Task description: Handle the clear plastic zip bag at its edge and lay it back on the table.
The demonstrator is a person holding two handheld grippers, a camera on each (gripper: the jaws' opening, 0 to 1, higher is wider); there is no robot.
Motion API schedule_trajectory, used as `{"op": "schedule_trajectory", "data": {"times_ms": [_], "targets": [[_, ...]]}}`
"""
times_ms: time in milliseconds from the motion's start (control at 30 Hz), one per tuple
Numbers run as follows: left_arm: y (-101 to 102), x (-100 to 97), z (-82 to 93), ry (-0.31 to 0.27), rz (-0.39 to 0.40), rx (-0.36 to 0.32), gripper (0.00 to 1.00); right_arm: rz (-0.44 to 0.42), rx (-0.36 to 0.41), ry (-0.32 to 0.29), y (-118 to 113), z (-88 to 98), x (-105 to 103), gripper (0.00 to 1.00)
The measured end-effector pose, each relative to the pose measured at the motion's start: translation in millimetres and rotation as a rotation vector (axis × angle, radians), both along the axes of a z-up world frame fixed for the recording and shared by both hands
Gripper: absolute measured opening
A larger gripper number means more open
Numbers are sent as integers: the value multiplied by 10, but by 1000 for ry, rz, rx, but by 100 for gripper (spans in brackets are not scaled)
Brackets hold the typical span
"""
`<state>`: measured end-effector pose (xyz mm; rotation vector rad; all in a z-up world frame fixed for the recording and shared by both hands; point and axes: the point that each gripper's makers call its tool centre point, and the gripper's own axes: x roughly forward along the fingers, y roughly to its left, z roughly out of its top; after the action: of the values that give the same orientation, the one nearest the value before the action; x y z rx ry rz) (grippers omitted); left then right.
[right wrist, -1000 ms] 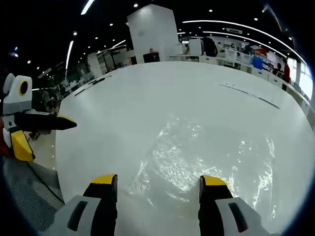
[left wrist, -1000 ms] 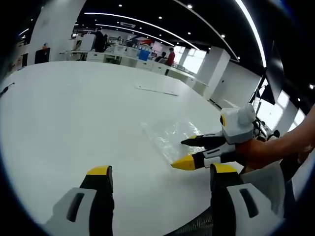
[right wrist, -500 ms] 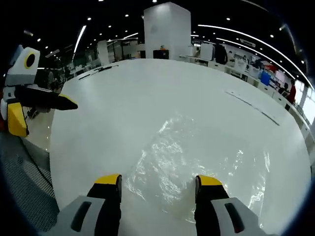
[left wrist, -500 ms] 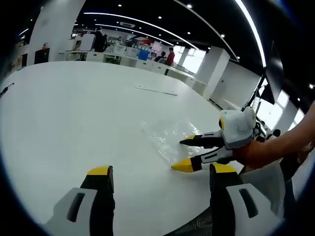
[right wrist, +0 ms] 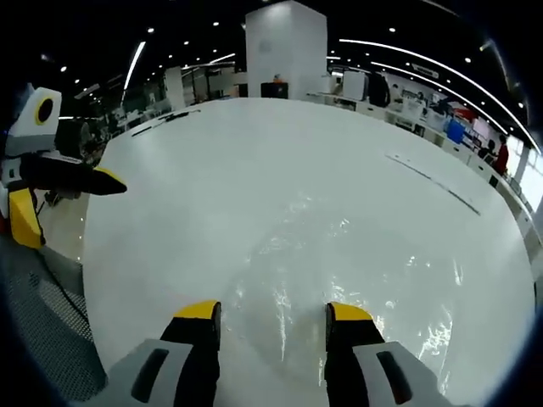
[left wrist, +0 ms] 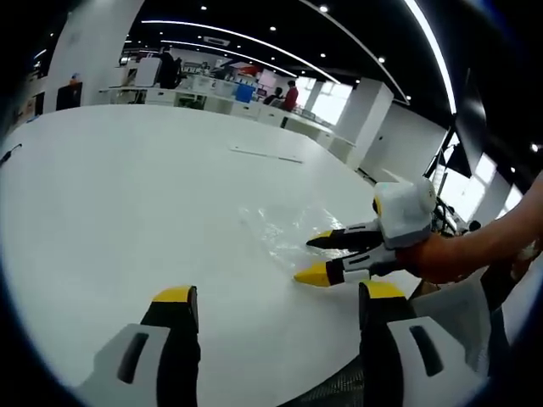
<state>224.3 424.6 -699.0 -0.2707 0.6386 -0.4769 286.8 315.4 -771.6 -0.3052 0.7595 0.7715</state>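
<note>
The clear plastic zip bag (right wrist: 339,246) lies flat and crinkled on the white table (right wrist: 254,153), glinting under the lights. My right gripper (right wrist: 273,312) is open, its yellow-tipped jaws low over the bag's near edge with film showing between them. In the left gripper view the bag (left wrist: 276,229) is a faint shiny patch, and the right gripper (left wrist: 314,257) reaches in from the right with its tips apart at the bag's edge. My left gripper (left wrist: 280,297) is open and holds nothing, back near the table's rim. The left gripper (right wrist: 68,174) also shows at the left of the right gripper view.
A thin strip (left wrist: 267,156) lies on the table farther out. The table's rounded edge (right wrist: 89,280) runs close on the left, with grey floor beyond. A person's arm (left wrist: 492,242) comes in from the right. Desks and people stand far behind.
My right gripper has slid forward and lower onto the bag's near edge, and its jaws have narrowed a little. The left gripper has stayed about where it was.
</note>
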Motion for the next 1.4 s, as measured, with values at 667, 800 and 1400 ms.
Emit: {"op": "schedule_trajectory", "data": {"times_ms": [667, 800, 1400], "targets": [[-3, -6, -12, 8, -4, 5, 73, -4, -37, 41, -70, -101, 119, 1], [8, 1, -34, 9, -5, 10, 73, 45, -52, 34, -88, -58, 60, 0], [6, 4, -42, 16, -2, 11, 72, 178, -44, -24, -79, 169, -186, 0]]}}
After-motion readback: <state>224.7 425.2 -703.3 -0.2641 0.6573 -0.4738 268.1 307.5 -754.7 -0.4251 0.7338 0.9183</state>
